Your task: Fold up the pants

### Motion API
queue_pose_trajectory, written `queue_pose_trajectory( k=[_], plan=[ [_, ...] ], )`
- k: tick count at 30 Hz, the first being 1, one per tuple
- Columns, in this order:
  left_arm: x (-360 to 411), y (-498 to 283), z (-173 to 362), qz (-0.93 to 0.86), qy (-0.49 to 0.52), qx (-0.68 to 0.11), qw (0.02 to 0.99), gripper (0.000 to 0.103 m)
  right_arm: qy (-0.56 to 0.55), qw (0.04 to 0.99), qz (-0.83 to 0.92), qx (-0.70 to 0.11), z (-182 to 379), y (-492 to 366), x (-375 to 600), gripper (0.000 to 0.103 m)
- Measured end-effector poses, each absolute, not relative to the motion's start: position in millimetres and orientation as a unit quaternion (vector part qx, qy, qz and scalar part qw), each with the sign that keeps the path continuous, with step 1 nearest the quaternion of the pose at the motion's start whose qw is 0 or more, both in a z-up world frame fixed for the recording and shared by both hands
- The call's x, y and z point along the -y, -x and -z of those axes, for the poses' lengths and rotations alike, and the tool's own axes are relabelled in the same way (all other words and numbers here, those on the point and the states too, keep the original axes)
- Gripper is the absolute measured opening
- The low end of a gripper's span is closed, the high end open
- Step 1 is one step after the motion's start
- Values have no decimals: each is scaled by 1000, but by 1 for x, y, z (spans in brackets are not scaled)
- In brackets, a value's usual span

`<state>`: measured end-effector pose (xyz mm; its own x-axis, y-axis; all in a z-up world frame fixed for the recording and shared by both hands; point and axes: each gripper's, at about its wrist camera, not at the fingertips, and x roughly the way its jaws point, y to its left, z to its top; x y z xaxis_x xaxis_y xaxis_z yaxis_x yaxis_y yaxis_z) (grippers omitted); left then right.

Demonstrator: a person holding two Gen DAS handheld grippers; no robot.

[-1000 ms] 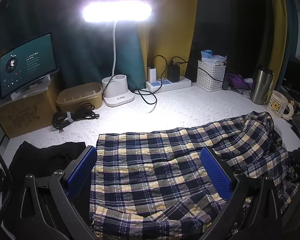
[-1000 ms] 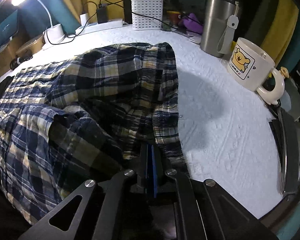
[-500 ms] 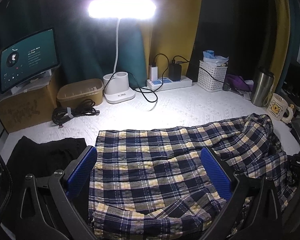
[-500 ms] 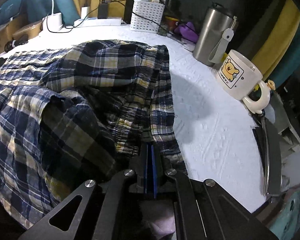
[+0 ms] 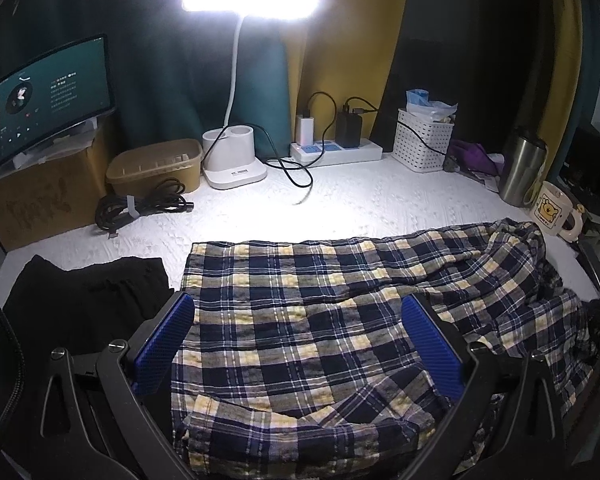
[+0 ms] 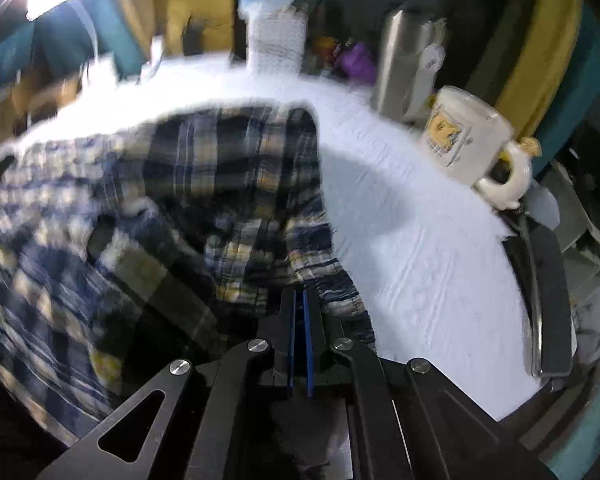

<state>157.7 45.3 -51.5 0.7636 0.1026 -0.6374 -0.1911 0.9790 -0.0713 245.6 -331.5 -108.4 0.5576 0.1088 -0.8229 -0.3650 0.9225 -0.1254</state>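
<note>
left wrist view: checked pants (image 5: 320, 320) spread flat on white table cover (image 5: 340, 208), black garment (image 5: 84, 304) just beside at left. left gripper (image 5: 300, 344) wide apart, hovering over near leg, gripping nothing. likely light, limp, prone to sag and crease; best taken at waistband or hem corners. right wrist view, blurred: right gripper (image 6: 300, 320) pinched tight on gathered waistband edge of pants (image 6: 160, 208), cloth bunched ahead and left of jaws, mug (image 6: 472, 140) well apart at right.
</note>
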Motion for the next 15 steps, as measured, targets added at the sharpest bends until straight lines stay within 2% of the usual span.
queue_pose_trajectory(
  k=[2, 3, 5, 6, 9, 15],
  plan=[
    [-47, -159, 51, -79, 65, -334, 937, 102, 107, 879, -167, -435, 96, -242, 332, 6],
    [-48, -159, 51, -79, 65, -334, 937, 102, 87, 883, -185, -423, 89, -240, 332, 13],
    [-48, -160, 53, -77, 65, -337, 936, 102, 89, 892, -171, -410, 84, -241, 332, 70],
    [-47, -161, 54, -77, 64, -338, 936, 102, 92, 899, -159, -398, 83, -243, 334, 102],
    [-46, -163, 56, -74, 65, -342, 934, 102, 102, 886, -147, -427, 98, -256, 337, 103],
    [-43, -168, 57, -77, 59, -346, 933, 102, 77, 897, -140, -413, 92, -263, 337, 103]
  ],
)
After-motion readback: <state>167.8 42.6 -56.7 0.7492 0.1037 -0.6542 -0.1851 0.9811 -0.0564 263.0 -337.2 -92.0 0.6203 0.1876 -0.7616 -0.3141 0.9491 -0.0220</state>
